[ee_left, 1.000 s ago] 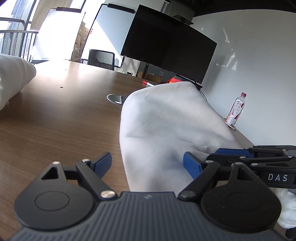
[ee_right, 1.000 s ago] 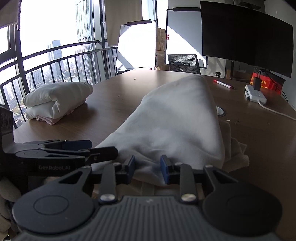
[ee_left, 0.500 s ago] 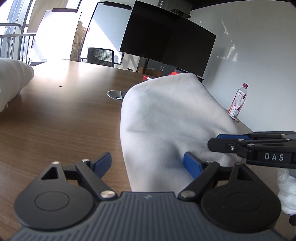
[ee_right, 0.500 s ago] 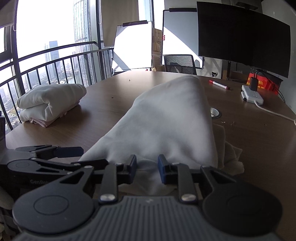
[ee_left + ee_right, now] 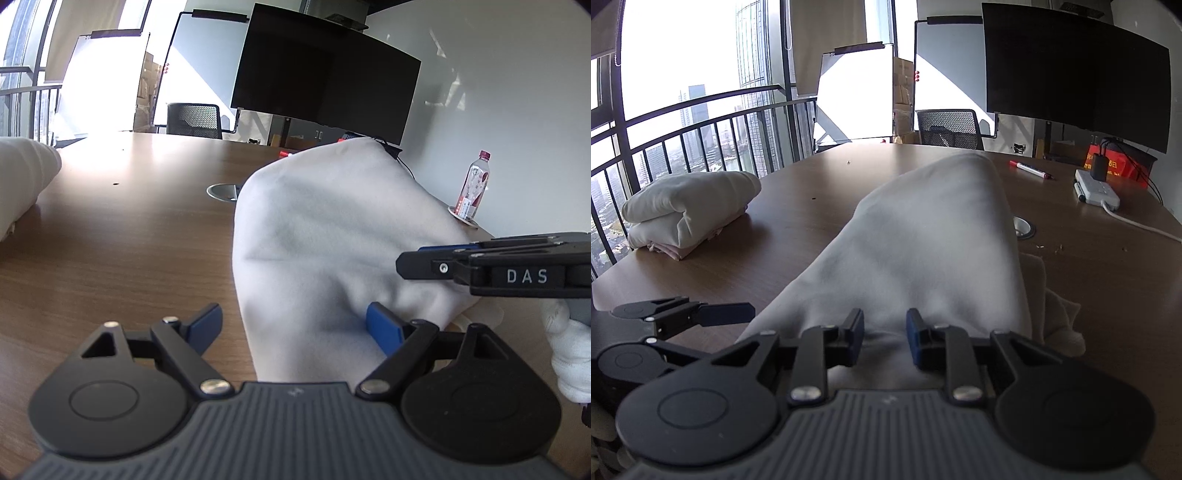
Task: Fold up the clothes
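Between the narrowed jaws of the right gripper (image 5: 884, 341), a long white fleece garment (image 5: 923, 251) bunches, likely pinched for folding; left gripper (image 5: 295, 325) jaws straddle it wide.

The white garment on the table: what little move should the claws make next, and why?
Probably close the left claw on the white garment. That claw stands wide open with the cloth's near edge inside it, while the right claw sits narrow around a bunch of the same edge. Both likely need a hold before lifting for a fold.
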Demonstrator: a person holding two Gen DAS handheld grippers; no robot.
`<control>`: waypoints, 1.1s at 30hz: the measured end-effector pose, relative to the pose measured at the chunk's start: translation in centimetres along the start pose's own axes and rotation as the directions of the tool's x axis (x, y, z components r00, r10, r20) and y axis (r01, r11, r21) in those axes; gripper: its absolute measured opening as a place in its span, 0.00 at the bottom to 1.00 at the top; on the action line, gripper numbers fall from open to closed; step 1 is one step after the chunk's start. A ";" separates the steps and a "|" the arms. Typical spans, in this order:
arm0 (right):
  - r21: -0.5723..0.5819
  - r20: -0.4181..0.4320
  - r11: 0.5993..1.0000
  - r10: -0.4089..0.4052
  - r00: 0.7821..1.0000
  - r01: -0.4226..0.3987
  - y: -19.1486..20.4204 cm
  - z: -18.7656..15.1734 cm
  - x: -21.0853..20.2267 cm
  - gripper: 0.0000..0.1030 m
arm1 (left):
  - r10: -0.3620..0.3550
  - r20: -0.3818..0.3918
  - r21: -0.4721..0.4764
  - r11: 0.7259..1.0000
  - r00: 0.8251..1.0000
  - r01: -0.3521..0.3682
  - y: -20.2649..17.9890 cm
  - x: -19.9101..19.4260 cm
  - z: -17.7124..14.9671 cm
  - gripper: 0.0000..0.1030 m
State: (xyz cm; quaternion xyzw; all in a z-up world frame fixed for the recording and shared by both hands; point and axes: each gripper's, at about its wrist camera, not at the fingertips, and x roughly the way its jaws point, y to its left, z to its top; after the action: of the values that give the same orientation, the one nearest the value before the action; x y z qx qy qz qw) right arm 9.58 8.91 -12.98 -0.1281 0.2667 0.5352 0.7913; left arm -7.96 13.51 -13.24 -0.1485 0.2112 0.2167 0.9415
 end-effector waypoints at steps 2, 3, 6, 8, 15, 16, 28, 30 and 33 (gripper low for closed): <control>-0.006 0.037 1.000 -0.005 0.999 0.006 0.0 0.6 -0.9 0.28 | 0.000 -0.002 0.001 1.000 1.000 0.000 0.0 0.1 0.0 0.82; -0.011 0.047 1.000 -0.014 0.999 0.015 -0.1 0.8 -1.1 0.28 | 0.000 -0.003 0.003 1.000 1.000 0.000 0.0 0.1 0.0 0.83; 0.009 0.005 0.999 -0.040 0.999 0.040 -1.1 0.5 0.2 0.28 | 0.003 -0.006 0.011 1.000 1.000 -0.003 -0.2 0.2 0.0 0.83; 0.011 -0.019 0.999 -0.051 0.999 0.051 -1.5 -0.3 1.3 0.26 | 0.005 -0.007 0.018 1.000 1.000 -0.005 -0.2 0.2 0.0 0.83; -0.062 0.048 0.995 -0.074 0.996 0.077 -1.2 0.5 1.0 0.27 | 0.005 -0.010 0.025 1.000 1.000 -0.005 -0.2 0.3 -0.1 0.84; -0.058 0.059 0.995 -0.080 0.995 0.083 -1.5 0.9 1.0 0.27 | 0.005 -0.011 0.026 1.000 1.000 -0.005 -0.2 0.3 -0.1 0.84; -0.026 0.020 0.994 -0.105 0.994 0.105 -3.7 1.9 3.8 0.27 | 0.008 -0.018 0.033 0.999 1.000 -0.007 -0.2 0.4 -0.1 0.85; -0.022 0.058 0.994 -0.104 0.993 0.106 -3.8 2.9 3.0 0.27 | 0.009 -0.018 0.035 0.999 1.000 -0.008 -0.3 0.4 -0.1 0.86; 0.000 0.057 0.993 -0.118 0.991 0.118 -4.7 3.8 3.5 0.27 | 0.011 -0.017 0.041 0.999 1.000 -0.010 -0.3 0.4 -0.1 0.86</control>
State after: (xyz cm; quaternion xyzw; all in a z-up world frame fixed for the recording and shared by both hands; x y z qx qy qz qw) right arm 15.92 11.63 -12.20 -0.1297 0.2353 0.4913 0.8285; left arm -7.48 13.35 -13.44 -0.1301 0.2246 0.2161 0.9412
